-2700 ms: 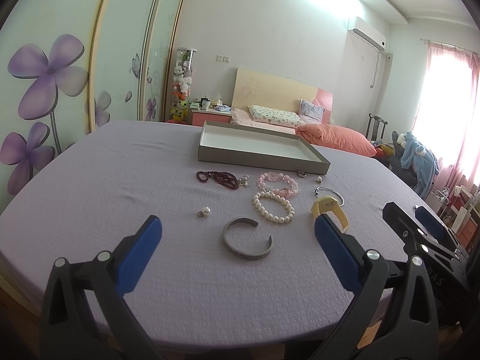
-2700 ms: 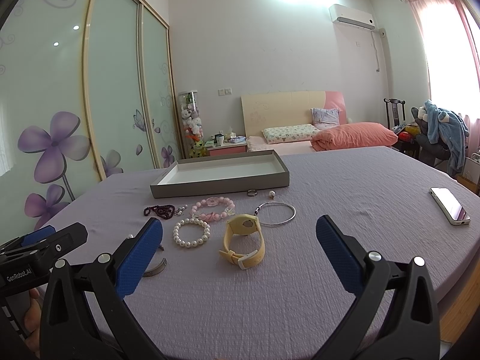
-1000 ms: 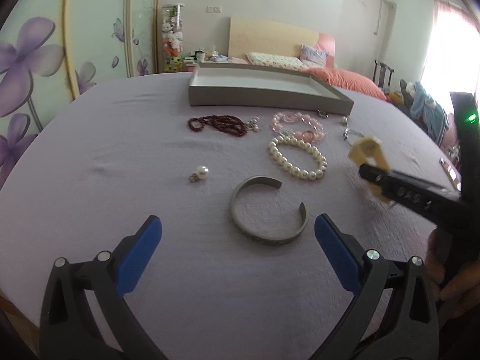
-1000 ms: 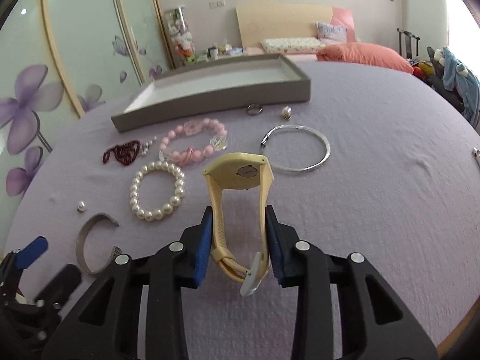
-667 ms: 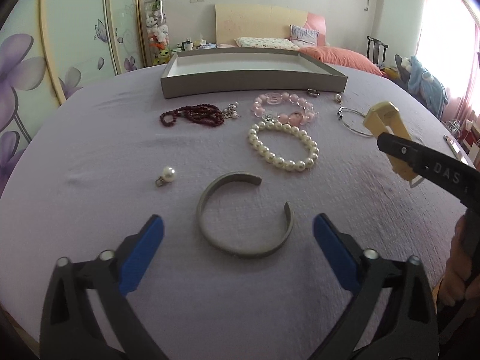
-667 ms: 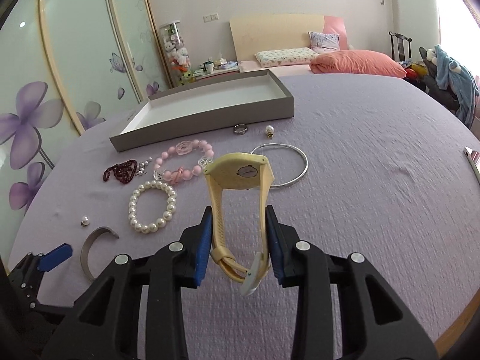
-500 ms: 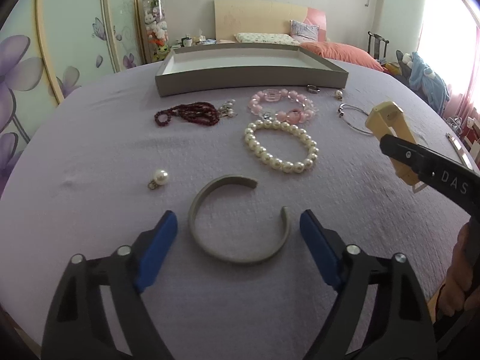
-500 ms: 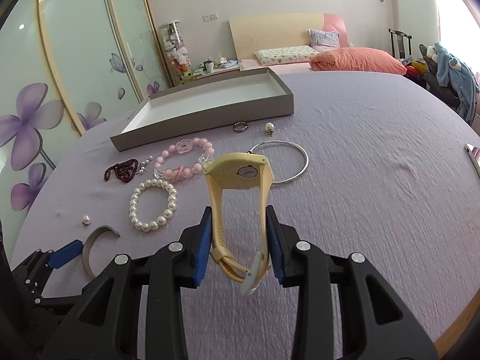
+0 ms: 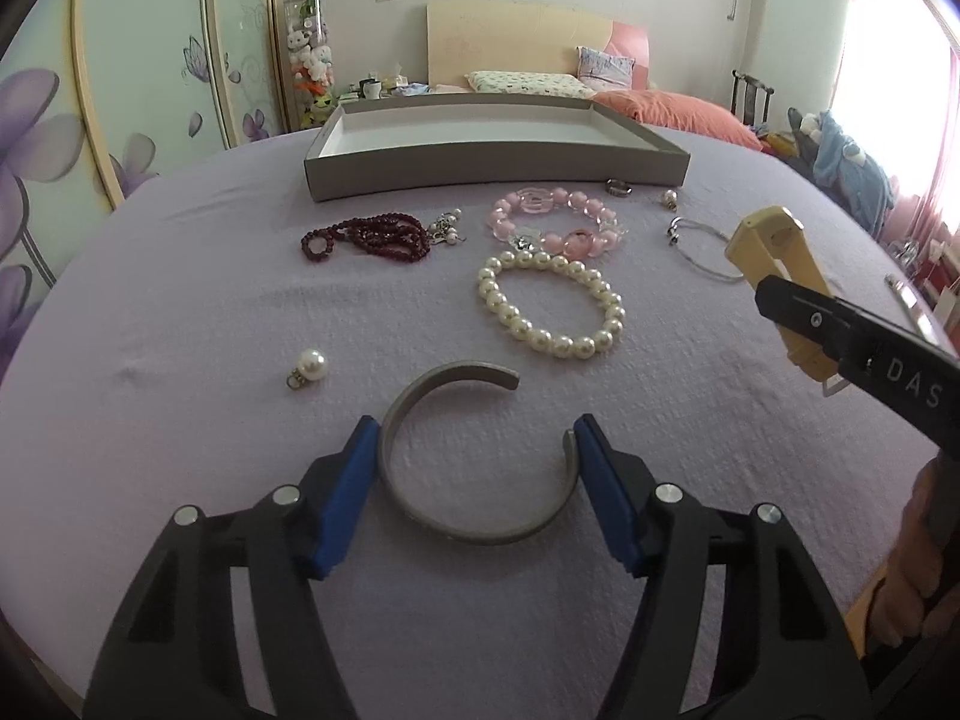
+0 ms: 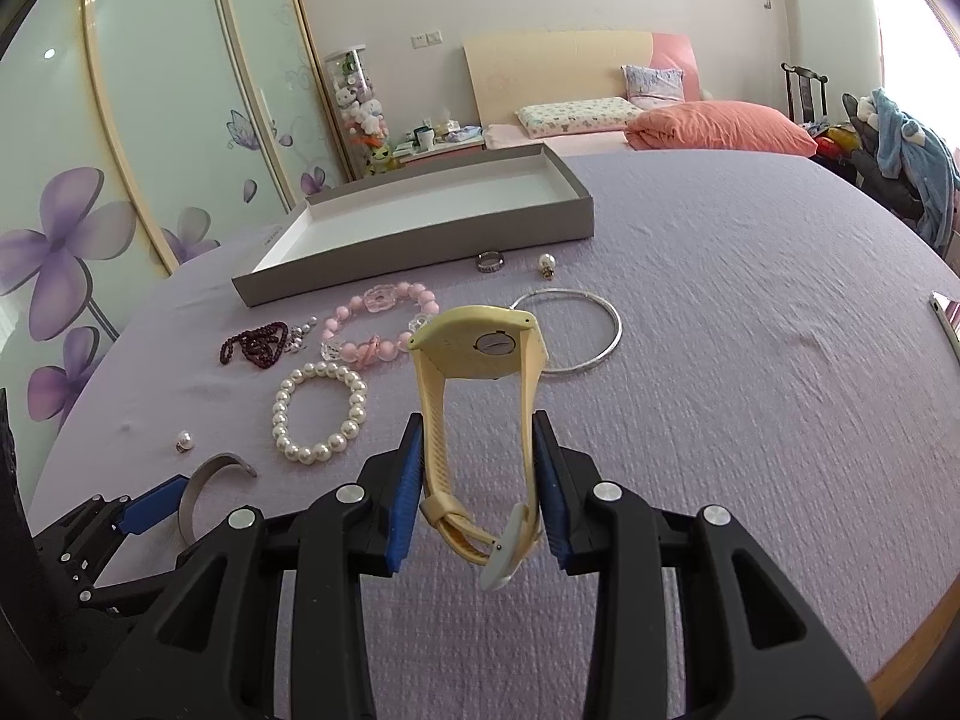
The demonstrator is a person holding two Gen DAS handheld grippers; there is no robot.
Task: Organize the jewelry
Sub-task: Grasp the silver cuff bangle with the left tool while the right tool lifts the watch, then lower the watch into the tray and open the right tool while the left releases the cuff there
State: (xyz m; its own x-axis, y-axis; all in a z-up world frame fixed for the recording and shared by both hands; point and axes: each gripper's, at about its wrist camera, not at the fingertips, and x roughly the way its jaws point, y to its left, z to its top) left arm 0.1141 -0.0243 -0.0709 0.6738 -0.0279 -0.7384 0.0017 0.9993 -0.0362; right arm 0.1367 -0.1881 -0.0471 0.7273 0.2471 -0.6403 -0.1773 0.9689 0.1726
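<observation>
My left gripper (image 9: pixel 474 450) is shut on the grey cuff bracelet (image 9: pixel 474 525), which lies on the purple cloth; its blue pads touch both sides of the cuff. My right gripper (image 10: pixel 478 456) is shut on the yellow watch (image 10: pixel 480 360) and holds it above the cloth; it also shows in the left wrist view (image 9: pixel 774 276). On the cloth lie a pearl bracelet (image 9: pixel 552 303), a pink bead bracelet (image 9: pixel 555 222), a dark red bead string (image 9: pixel 366 237), a thin silver bangle (image 10: pixel 570 330), a single pearl charm (image 9: pixel 309 366), a ring (image 10: pixel 489 262) and a small pearl earring (image 10: pixel 546 264).
A shallow grey tray (image 9: pixel 480 171) with a white inside stands behind the jewelry. A phone (image 10: pixel 948 321) lies at the table's right edge. A bed, a chair with clothes and flowered wardrobe doors stand beyond the table.
My left gripper has come down and closed its pads onto the grey cuff. My right gripper, shut on the yellow watch, has kept it raised above the cloth.
</observation>
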